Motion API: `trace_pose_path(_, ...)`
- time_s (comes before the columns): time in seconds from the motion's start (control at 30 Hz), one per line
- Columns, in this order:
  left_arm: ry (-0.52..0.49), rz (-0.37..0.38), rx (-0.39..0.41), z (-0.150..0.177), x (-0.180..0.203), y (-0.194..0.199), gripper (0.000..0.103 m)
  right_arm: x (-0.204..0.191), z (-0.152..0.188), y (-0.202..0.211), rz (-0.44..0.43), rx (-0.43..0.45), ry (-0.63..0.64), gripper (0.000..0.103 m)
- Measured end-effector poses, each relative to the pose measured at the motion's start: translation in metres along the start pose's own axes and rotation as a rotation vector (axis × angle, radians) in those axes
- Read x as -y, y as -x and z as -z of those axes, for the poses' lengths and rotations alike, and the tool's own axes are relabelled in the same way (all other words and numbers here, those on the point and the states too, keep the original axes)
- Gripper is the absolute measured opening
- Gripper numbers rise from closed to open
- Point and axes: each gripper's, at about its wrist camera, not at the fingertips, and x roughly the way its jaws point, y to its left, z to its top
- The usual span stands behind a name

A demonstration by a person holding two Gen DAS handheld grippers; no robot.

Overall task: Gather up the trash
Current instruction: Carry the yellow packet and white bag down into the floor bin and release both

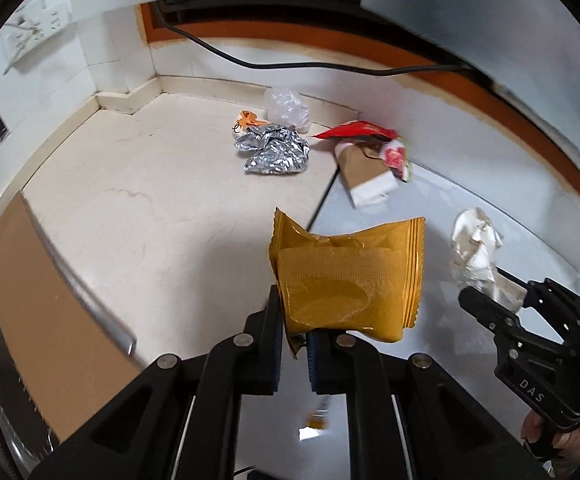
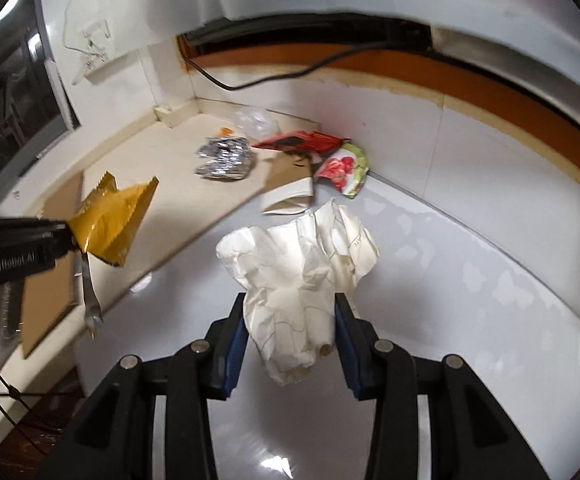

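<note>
Left hand-held gripper (image 1: 293, 344) is clamped on the yellow wrapper (image 1: 345, 280) by its lower edge, lifting it clear of the worktop (image 1: 150, 208); the right hand-held gripper (image 2: 290, 344) pinches the crumpled white paper (image 2: 301, 264). Remaining litter lies at twelve o'clock: a foil wrapper (image 1: 276, 152) and red packet (image 1: 353, 131).

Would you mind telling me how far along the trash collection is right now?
Nothing visibly binned yet; no bin shows. In hand: the left gripper is shut on the yellow wrapper, and the right gripper grips the crumpled white paper. Left on the counter: the foil wrapper, clear plastic, red packet, paper cup and floral wrapper.
</note>
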Motion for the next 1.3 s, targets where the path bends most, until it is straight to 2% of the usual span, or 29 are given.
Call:
trace_pose_path(0.13,0.012,0.023,0.026,0.025,0.001,0.03,0.008,-0.02,0.014,0.026,-0.028,-0.01,0.012,0.04)
trace_pose_path(0.23,0.006,0.001,0.055,0.047,-0.002,0.051,0.008,-0.037,0.024,0.042,-0.049,-0.025,0.028,0.04)
trace_pose_path(0.57,0.028,-0.053,0.084,0.111,-0.032,0.099,0.008,-0.093,0.057,0.076,-0.132,-0.073,0.049,0.04)
trace_pose_path(0.97,0.051,-0.114,0.102,0.17,-0.061,0.122,0.008,-0.161,0.09,0.085,-0.183,-0.136,0.169,0.041)
trace_pose_path(1.3,0.04,-0.144,0.081,0.203,-0.066,0.119,0.008,-0.185,0.11,0.078,-0.167,-0.18,0.221,0.041)
